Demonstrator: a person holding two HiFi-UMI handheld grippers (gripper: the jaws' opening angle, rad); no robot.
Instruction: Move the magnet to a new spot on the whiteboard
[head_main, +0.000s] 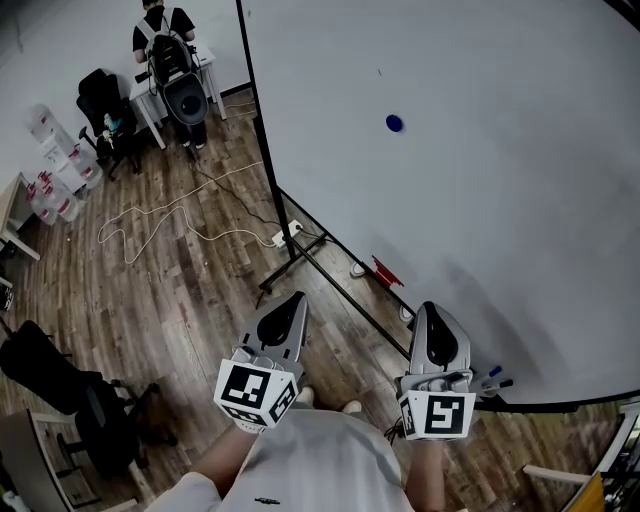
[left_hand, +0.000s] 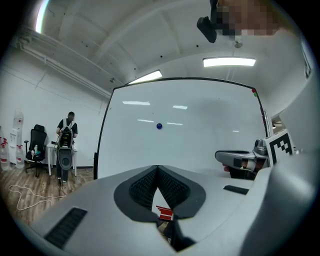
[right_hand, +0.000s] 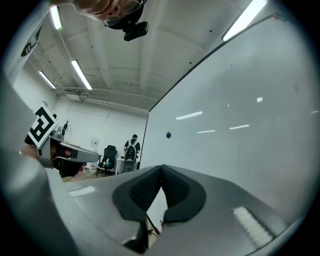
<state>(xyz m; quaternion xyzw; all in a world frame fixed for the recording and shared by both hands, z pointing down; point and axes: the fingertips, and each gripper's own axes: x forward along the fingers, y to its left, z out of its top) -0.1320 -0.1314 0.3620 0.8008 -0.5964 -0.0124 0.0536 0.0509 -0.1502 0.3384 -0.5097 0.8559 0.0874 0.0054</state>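
A small round blue magnet sticks to the big whiteboard; it also shows as the blue magnet in the left gripper view and the blue magnet in the right gripper view. My left gripper is shut and holds nothing, well short of the board. The right gripper is also shut and empty, close to the board's lower edge. In their own views the left gripper and right gripper have jaws pressed together, far from the magnet.
A red eraser-like item and markers sit on the board's tray. A cable and power strip lie on the wooden floor. A person stands by a table at the back, with black chairs nearby.
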